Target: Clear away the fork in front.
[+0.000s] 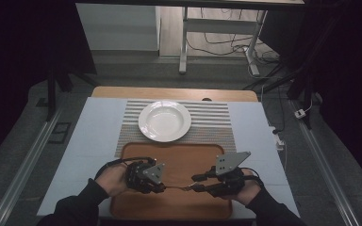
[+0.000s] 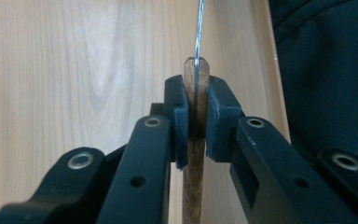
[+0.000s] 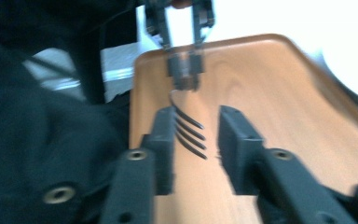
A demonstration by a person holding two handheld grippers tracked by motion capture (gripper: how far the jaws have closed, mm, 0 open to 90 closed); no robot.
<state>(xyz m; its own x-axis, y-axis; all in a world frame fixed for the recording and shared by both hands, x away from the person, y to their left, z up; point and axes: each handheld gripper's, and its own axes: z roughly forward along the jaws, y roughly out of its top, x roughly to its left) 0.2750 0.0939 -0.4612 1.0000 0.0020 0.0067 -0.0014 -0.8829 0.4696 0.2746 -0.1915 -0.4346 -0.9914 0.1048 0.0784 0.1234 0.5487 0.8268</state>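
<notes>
A fork with a wooden handle [image 2: 195, 177] and a thin metal neck [image 2: 198, 32] is held edge-up above the wooden tray [image 2: 74, 70]. My left gripper [image 2: 196, 116] is shut on the handle near its end. In the high view the left gripper [image 1: 160, 187] and the right gripper [image 1: 195, 182] face each other over the tray's [image 1: 179, 155] front part, with the fork [image 1: 179, 188] between them. My right gripper [image 3: 196, 135] is open, and the fork's tines [image 3: 191, 133] lie between its jaws. The left gripper [image 3: 185, 70] shows farther off, holding the other end.
A white plate [image 1: 165, 121] stands empty on a striped placemat [image 1: 217, 122] beyond the tray. A pale blue cover [image 1: 94, 136] lies over the table. The person's dark sleeves [image 1: 75, 209] come in at the front edge. Table legs and cables are on the floor behind.
</notes>
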